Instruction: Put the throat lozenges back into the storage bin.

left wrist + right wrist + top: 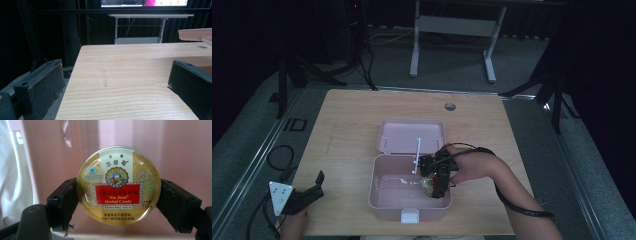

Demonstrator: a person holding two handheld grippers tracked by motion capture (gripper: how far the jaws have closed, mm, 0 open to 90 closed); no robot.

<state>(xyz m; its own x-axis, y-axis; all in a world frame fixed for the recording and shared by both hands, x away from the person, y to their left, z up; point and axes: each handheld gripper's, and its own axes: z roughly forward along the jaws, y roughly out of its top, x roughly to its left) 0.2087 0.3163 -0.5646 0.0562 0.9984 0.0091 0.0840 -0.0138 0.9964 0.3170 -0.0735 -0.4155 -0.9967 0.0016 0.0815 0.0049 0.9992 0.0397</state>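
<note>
A pink plastic box [384, 197] stands open at the middle of the wooden table, its lid [411, 135] laid back behind it. My right gripper [432, 186] reaches down into the box's right end, shut on a round gold candy tin [118, 185]. The tin's label reads Nin Jiom Herbal Candy, and both jaws press its sides above the pink floor [190, 157] of the box. In the high view the tin [428, 187] peeks out under the gripper. My left gripper [314, 187] rests at the table's front left corner, open, with bare wood [125, 75] between its jaws.
A white clasp [410, 216] sits on the box's front wall. A white strut [416, 156] props the lid. A round cable hole [450, 106] lies at the table's far edge. Beyond the table stands a white desk frame [452, 30]. A black cable [279, 157] loops on the floor at left.
</note>
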